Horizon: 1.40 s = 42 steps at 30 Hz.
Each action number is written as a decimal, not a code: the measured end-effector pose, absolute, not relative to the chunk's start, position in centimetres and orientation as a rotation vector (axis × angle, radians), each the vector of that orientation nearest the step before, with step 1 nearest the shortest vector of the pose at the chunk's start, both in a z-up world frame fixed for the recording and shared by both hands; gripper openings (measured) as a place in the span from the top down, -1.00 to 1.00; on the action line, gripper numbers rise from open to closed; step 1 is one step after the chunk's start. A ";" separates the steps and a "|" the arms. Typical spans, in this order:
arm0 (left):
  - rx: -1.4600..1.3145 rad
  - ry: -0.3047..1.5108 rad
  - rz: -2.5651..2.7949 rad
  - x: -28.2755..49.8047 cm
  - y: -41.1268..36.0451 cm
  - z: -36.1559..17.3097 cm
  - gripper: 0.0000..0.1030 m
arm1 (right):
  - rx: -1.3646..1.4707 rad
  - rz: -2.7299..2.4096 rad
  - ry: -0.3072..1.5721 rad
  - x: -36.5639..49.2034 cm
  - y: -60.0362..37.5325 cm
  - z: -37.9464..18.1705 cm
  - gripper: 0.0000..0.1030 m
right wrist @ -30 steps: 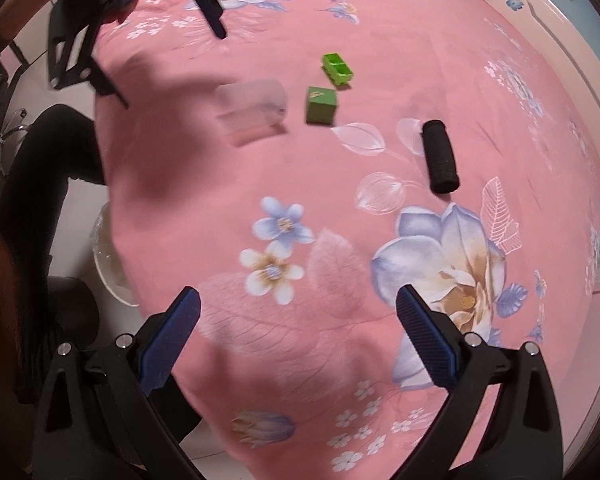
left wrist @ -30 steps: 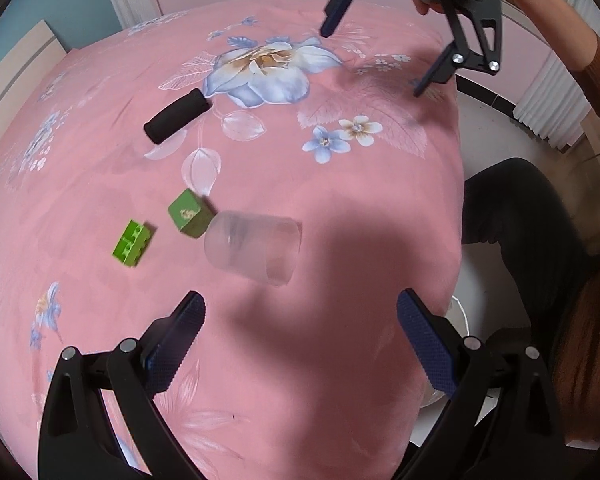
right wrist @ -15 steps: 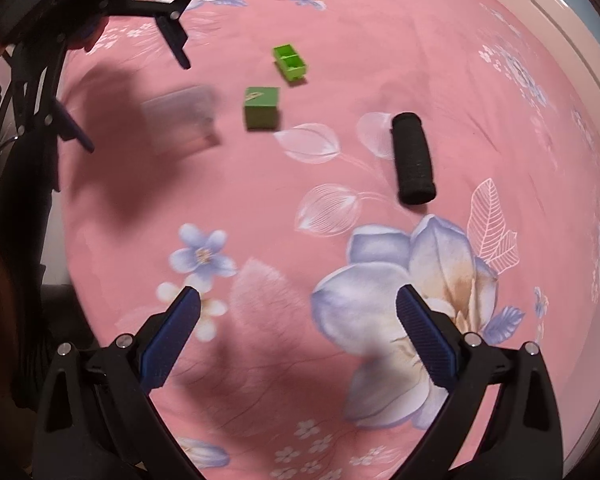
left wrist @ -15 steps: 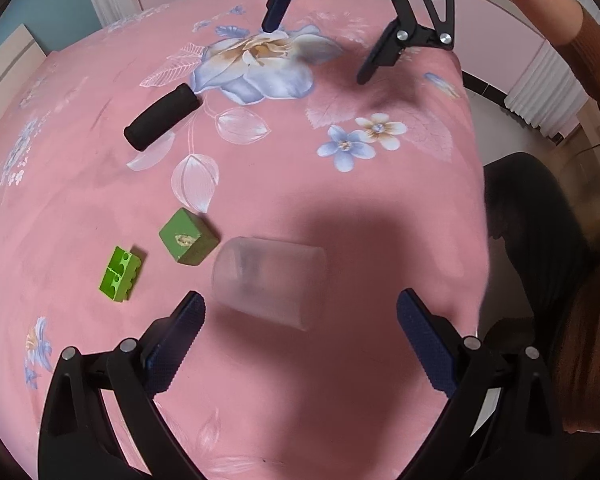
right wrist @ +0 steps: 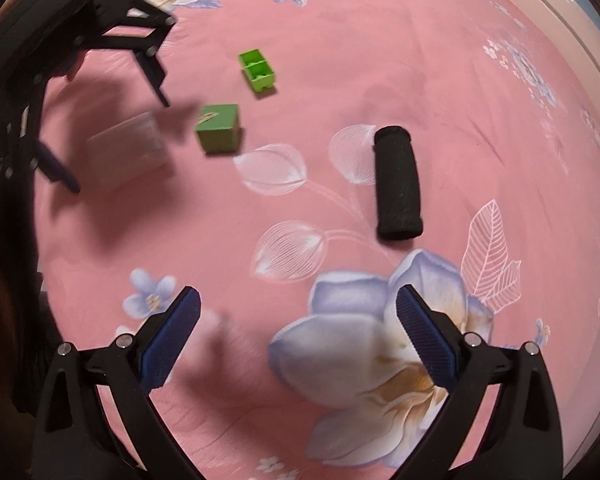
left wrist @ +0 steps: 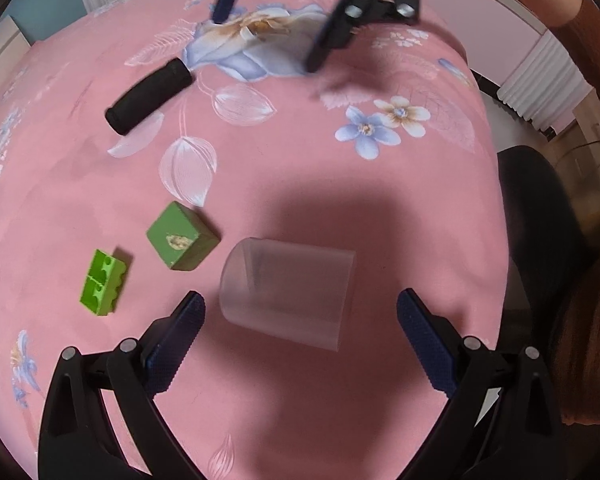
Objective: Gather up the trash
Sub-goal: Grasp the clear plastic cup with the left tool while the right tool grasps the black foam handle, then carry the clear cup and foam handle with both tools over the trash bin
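A clear plastic cup (left wrist: 288, 290) lies on its side on the pink flowered cloth, just ahead of my open, empty left gripper (left wrist: 300, 340); its open end faces right. It also shows blurred in the right wrist view (right wrist: 130, 148). A green cube (left wrist: 180, 236) and a green toy brick (left wrist: 102, 282) lie left of the cup. A black foam cylinder (right wrist: 398, 188) lies ahead of my open, empty right gripper (right wrist: 298, 334), some way off. The right gripper also shows at the top of the left wrist view (left wrist: 268, 44), above the table.
The table's edge curves down the right side of the left wrist view (left wrist: 488, 184). The person's dark-clothed legs (left wrist: 540, 220) are beyond that edge. A white curtain (left wrist: 548, 80) hangs at the far right.
My left gripper has come closer to the clear cup, which now lies just ahead of the fingertips. My right gripper has moved over the table toward the black cylinder.
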<state>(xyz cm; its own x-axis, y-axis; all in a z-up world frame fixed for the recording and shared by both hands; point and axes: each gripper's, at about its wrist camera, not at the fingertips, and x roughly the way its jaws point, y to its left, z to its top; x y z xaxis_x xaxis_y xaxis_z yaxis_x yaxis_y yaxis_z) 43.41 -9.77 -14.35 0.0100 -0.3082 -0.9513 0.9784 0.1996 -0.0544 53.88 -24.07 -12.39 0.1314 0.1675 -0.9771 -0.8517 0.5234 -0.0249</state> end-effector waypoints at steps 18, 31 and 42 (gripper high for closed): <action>0.808 1.084 -1.238 43.4 -11.5 -15.3 -0.90 | -0.633 0.782 1.205 61.8 -23.0 -15.1 -0.86; 0.802 1.101 -1.272 43.6 -11.6 -15.9 -0.30 | -0.601 0.801 1.215 64.0 -22.3 -17.0 0.15; 0.792 1.107 -1.282 43.3 -11.4 -15.9 -0.09 | -0.593 0.809 1.209 63.2 -22.3 -17.0 0.38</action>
<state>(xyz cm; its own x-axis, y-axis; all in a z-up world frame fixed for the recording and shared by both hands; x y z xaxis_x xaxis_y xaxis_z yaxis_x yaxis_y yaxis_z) 43.27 -11.41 -15.91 -0.0623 -0.3307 -0.9417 0.9799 0.1589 -0.1206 63.21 -22.34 -16.96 0.1427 0.2243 -0.9640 -0.8055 0.5923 0.0186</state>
